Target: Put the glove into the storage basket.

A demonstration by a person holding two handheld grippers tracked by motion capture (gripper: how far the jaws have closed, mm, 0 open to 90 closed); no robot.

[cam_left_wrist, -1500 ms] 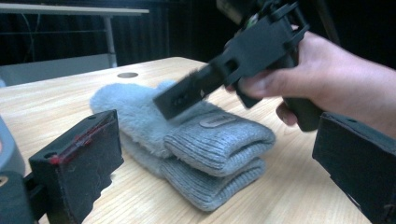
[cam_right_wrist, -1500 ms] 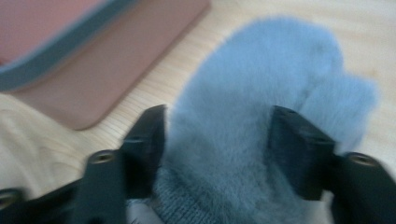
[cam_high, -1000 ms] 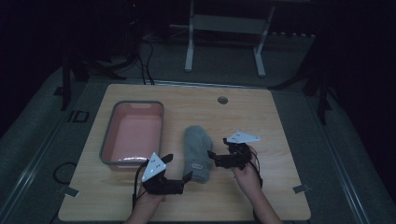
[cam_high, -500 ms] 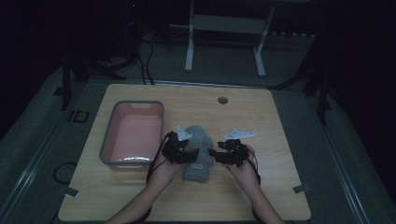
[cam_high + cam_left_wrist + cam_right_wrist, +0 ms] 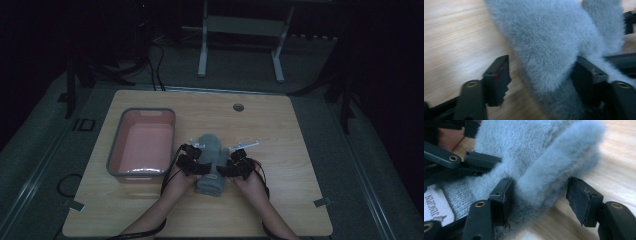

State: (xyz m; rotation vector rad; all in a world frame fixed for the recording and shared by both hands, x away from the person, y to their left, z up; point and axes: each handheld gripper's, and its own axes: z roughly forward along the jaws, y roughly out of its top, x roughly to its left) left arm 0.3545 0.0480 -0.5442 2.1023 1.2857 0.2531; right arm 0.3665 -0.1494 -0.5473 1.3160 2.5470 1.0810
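Observation:
A grey fluffy sock [image 5: 210, 144] lies lengthwise on the wooden table [image 5: 295, 150], its knitted cuff with a paper label [image 5: 434, 207] toward the person. My left gripper [image 5: 201, 169] sits at the sock's left side. In the left gripper view [image 5: 541, 67] the fluffy edge [image 5: 544, 50] lies between jaws that have just been closing; one pad [image 5: 586, 72] touches the fabric, the other [image 5: 499, 70] stands apart. My right gripper [image 5: 223, 171] is at the right side; its jaws [image 5: 541, 187] have just been opening, with a fold of sock [image 5: 554, 170] between them and one pad [image 5: 581, 197] apart.
A pink tray with a grey rim [image 5: 116, 150] stands left of the sock, close to the left hand. A round cable hole [image 5: 238, 107] is near the table's far edge. The other gripper's black jaws [image 5: 461, 161] show beyond the sock in the right gripper view.
The left hand came in from the front left to the sock's left side. The right hand sank onto its right side. Both grippers' jaws narrowed around the sock's edges.

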